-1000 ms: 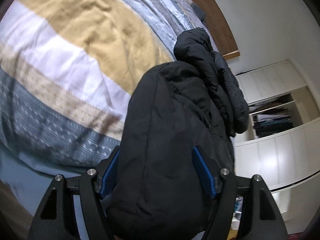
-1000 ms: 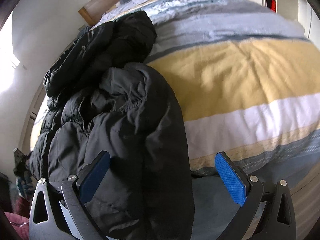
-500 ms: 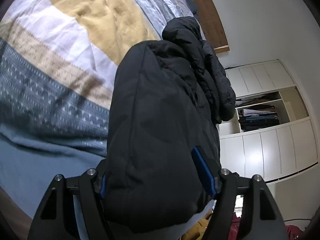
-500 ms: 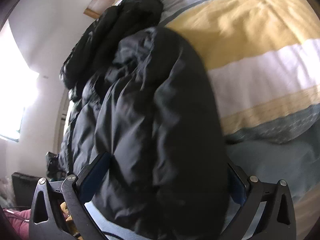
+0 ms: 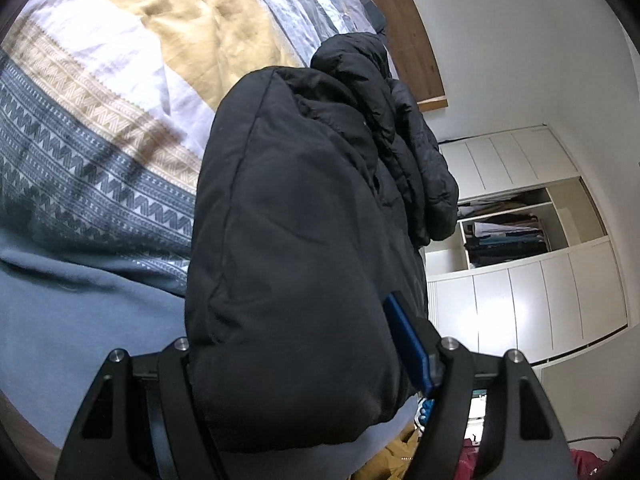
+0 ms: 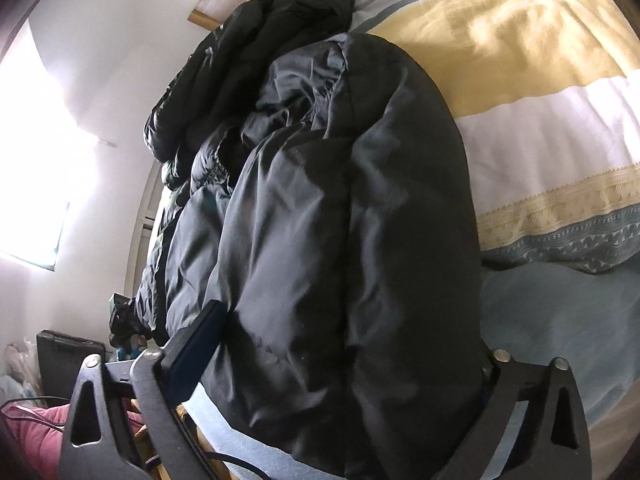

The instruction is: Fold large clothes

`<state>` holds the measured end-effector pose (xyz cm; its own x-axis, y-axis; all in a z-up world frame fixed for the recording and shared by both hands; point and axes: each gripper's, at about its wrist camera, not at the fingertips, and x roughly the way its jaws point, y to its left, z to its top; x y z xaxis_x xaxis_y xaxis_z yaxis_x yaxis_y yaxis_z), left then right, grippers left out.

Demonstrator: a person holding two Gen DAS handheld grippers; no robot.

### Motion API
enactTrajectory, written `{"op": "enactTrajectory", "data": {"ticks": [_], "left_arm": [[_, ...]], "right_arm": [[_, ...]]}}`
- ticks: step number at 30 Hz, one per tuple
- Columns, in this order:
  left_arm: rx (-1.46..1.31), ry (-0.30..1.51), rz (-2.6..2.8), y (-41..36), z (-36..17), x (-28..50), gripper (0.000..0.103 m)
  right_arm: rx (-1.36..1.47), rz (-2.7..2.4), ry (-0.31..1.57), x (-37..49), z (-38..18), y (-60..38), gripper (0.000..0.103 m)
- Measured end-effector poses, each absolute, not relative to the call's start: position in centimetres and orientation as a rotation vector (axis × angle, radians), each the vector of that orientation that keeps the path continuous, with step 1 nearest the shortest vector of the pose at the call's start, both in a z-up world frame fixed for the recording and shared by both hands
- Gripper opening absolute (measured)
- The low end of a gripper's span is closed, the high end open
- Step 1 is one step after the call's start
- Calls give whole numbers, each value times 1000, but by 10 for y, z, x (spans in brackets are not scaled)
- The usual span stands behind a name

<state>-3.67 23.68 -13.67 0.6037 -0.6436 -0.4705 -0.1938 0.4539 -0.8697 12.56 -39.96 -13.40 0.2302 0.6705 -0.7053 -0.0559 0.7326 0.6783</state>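
A: What differs from a second ago?

B: In the right wrist view the black puffy quilted jacket [image 6: 340, 240] now fills the whole span of the right gripper [image 6: 344, 364]. A second ago its blue pad at lower right stood bare, with bedding behind it; now the jacket's bulk hides that pad. The jaws are closing, with the folded edge of the jacket between them. The duvet has also slid toward the right edge of the frame.

A: And the left?

B: The left gripper [image 5: 304, 364] is clenched on the same jacket, as before. Only its right blue ribbed pad shows, pressed into the fabric; the left one, visible earlier, is buried now. More blue sheet shows at lower left than it did.

A: Texture?

B: Smooth, slightly shiny nylon, rounded and pillowy near the grippers, with stitched seams. Farther up it bunches into crinkled quilted rolls.

A: Where does it lie?

B: Along the edge of the bed, on a striped cotton duvet [image 5: 132, 92] banded in mustard, white and grey-blue with a zigzag pattern, over a plain blue sheet [image 5: 80, 320].

A: The room?

B: A wooden headboard [image 5: 404, 36] at the top, white walls, a white panelled wardrobe [image 5: 532, 292] with one open shelf of stacked clothes, and a bright window [image 6: 36, 184] at the left of the right view.
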Motion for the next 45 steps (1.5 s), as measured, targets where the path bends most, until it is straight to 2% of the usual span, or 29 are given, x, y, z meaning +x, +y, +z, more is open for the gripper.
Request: {"op": "enactTrajectory", "data": {"ticks": [4, 8, 12, 15, 19, 22, 34, 45], "left_arm": [[-1096, 903, -293, 232, -136, -37, 68], [-1087, 895, -266, 226, -131, -36, 60], [-1049, 905, -241, 220, -123, -33, 38], [-1001, 917, -231, 215, -113, -31, 23], [-927, 919, -228, 204, -95, -27, 14], [-907, 900, -233, 197, -83, -23, 11], [-910, 788, -289, 200, -22, 10, 10], [-1138, 596, -363, 243, 31, 77, 10]], "right_arm": [[610, 544, 1254, 124, -133, -402, 77], [616, 577, 1252, 123, -131, -408, 53], [625, 616, 1235, 123, -129, -401, 35], [616, 643, 1213, 121, -127, -395, 28], [607, 652, 1186, 120, -125, -391, 22], [591, 660, 1165, 119, -119, -389, 20], [596, 762, 972, 145, -53, -377, 16], [744, 820, 755, 206, 14, -392, 16]]}}
